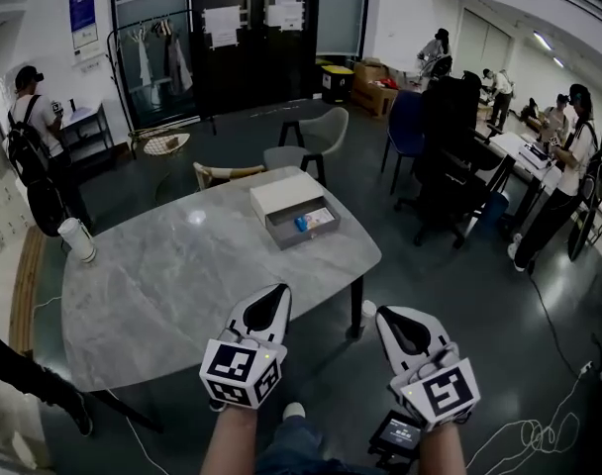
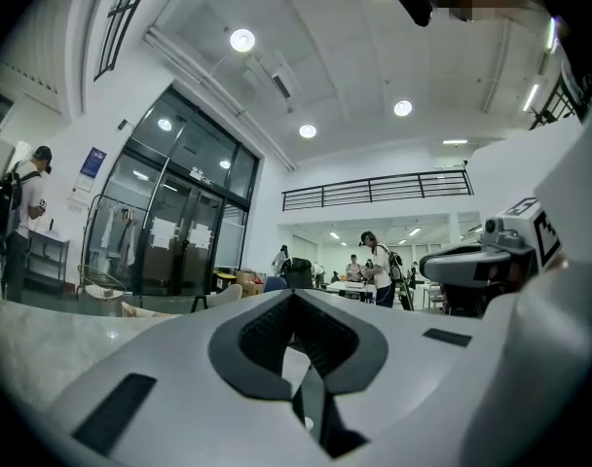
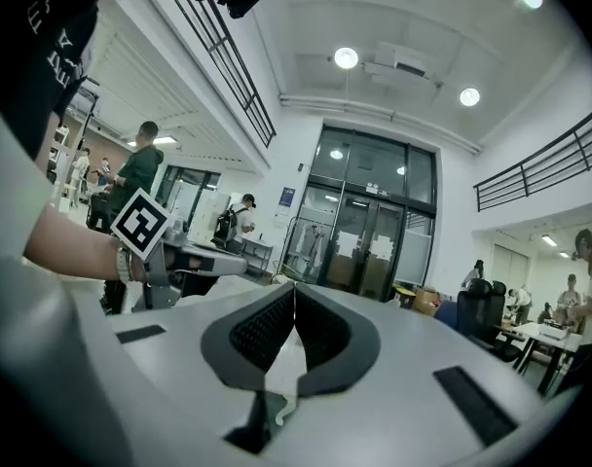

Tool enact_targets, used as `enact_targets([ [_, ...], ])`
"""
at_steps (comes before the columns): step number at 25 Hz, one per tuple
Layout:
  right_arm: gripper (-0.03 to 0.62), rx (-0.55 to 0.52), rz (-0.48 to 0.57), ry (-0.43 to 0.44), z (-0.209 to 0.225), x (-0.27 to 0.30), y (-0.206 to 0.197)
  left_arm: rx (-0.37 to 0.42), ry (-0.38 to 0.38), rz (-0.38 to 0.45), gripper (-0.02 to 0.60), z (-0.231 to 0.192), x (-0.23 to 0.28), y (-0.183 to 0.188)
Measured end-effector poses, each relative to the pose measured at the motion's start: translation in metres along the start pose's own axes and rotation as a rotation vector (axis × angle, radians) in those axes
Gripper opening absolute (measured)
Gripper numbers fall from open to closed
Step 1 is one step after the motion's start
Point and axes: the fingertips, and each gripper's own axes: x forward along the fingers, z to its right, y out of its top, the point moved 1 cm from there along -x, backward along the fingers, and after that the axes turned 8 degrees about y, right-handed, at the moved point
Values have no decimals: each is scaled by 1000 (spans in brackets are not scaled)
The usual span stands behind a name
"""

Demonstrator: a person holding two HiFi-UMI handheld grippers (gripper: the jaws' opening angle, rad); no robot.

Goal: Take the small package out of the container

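An open grey container [image 1: 326, 234] stands on the far right part of the marble table [image 1: 172, 285], with its white lid [image 1: 286, 193] lying against its far side. Inside lie a small blue package [image 1: 301, 223] and a pale flat packet [image 1: 321, 217]. My left gripper [image 1: 281, 290] hovers over the table's near edge, well short of the container, its jaws shut and empty [image 2: 294, 295]. My right gripper [image 1: 385, 315] is held off the table's near right corner, above the floor. Its jaws are also shut with nothing between them [image 3: 294, 288].
A white cylinder [image 1: 77, 238] stands at the table's left edge. A grey chair [image 1: 311, 142] and a low stool are behind the table, a black office chair [image 1: 450, 146] to the right. Several people stand around the room. Cables [image 1: 539, 428] lie on the floor.
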Motion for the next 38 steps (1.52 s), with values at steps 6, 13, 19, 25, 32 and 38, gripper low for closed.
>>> enact_targets([
  [6,25,-4,-29,17,49,67,-6,11,-10,-14,11,-40,67,6],
  [13,25,16,-51,14,81,123,-11,29,-5,-29,11,-74,113,5],
  [19,25,34,-52,38,98,150,-27,25,18,-64,11,-93,133,-7],
  [25,25,80,-54,64,144,184,-52,46,81,-86,11,-110,166,-14],
  [32,25,28,-53,151,207,246,-61,8,155,-126,11,-125,237,-27],
  [38,25,88,-63,192,274,283,-93,-25,245,-189,11,-141,295,-45],
])
